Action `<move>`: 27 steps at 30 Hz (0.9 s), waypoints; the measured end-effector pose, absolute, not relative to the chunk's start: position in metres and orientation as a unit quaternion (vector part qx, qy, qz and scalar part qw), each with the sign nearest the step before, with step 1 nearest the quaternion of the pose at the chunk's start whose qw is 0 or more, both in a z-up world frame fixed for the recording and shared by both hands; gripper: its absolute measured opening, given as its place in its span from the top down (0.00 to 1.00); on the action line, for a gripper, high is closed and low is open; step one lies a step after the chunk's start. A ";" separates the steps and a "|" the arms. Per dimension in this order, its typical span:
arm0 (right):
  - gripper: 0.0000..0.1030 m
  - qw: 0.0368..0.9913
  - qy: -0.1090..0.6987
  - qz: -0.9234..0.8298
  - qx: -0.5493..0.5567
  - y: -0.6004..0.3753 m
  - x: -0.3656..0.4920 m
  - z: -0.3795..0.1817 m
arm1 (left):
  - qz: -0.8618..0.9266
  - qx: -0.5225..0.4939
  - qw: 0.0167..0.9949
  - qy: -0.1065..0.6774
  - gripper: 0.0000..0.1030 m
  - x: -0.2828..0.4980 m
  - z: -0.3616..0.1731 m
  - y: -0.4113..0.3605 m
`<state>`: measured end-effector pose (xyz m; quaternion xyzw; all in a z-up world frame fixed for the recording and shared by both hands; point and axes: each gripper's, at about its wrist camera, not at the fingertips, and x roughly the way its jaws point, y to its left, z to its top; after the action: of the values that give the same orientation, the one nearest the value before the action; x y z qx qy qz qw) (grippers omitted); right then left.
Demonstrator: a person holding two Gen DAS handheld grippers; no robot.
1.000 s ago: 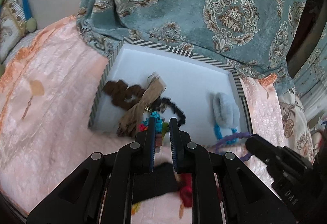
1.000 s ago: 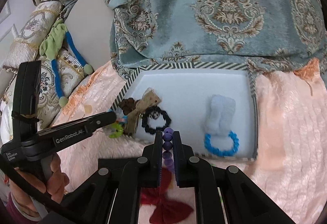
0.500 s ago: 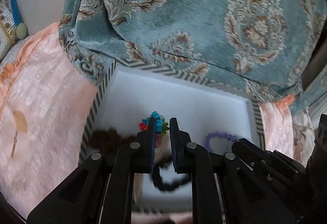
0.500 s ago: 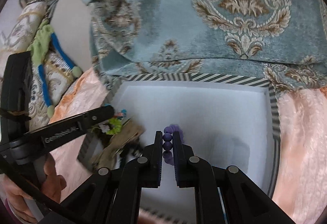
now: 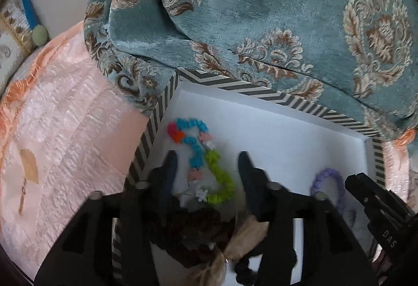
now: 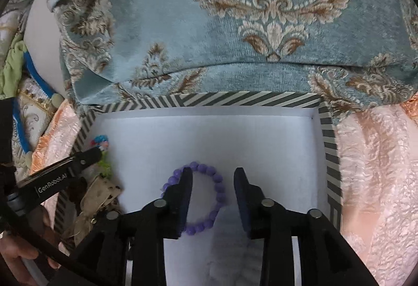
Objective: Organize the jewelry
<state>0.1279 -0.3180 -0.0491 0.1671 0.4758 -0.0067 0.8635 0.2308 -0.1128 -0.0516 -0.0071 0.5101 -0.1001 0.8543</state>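
Teal brocade cloth [image 6: 183, 38] overhangs striped box [image 6: 329, 145].

Both wrist cameras look steeply down, close over the striped-rim box [image 5: 263, 92]. They share its white floor, the purple bead bracelet [image 6: 218, 186] and the teal brocade cushion [image 6: 235, 38].

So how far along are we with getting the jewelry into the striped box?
Both bracelets just carried over now lie on the box floor: the multicolored bracelet under the left gripper, the purple bead bracelet under the right gripper. Both sets of jaws are opening, pressing on nothing. Brown and black pieces are also inside. Nothing outside the box is visible, so what remains can't be judged.
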 end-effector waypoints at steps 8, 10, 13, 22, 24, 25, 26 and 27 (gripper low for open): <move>0.63 0.880 0.450 -0.004 0.152 -0.308 0.073 -0.021 | -0.103 -0.009 0.861 0.498 0.48 0.181 -0.030 -0.097; 0.62 0.884 0.444 -0.007 0.145 -0.305 0.056 -0.017 | -0.104 -0.004 0.867 0.487 0.48 0.163 -0.021 -0.092; 0.61 0.886 0.442 -0.012 0.137 -0.295 0.032 -0.012 | -0.100 0.012 0.875 0.474 0.48 0.133 -0.013 -0.094; 0.59 0.890 0.433 -0.025 0.139 -0.274 -0.032 0.000 | -0.108 0.026 0.886 0.450 0.48 0.063 -0.002 -0.082; 0.58 0.889 0.433 -0.026 0.143 -0.271 -0.041 0.001 | -0.108 0.027 0.887 0.447 0.48 0.051 0.000 -0.079; 0.58 0.889 0.434 -0.026 0.145 -0.270 -0.046 0.002 | -0.106 0.026 0.890 0.444 0.48 0.043 0.001 -0.077; 0.58 0.888 0.435 -0.025 0.146 -0.268 -0.051 0.002 | -0.106 0.027 0.891 0.440 0.48 0.037 0.002 -0.076; 0.58 0.888 0.436 -0.025 0.146 -0.266 -0.054 0.003 | -0.104 0.031 0.893 0.437 0.48 0.030 0.003 -0.075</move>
<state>-0.0545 -0.2659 0.0031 0.1461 0.4355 -0.0247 0.8879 0.0305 -0.0747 0.0029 0.0312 0.4365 -0.1040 0.8931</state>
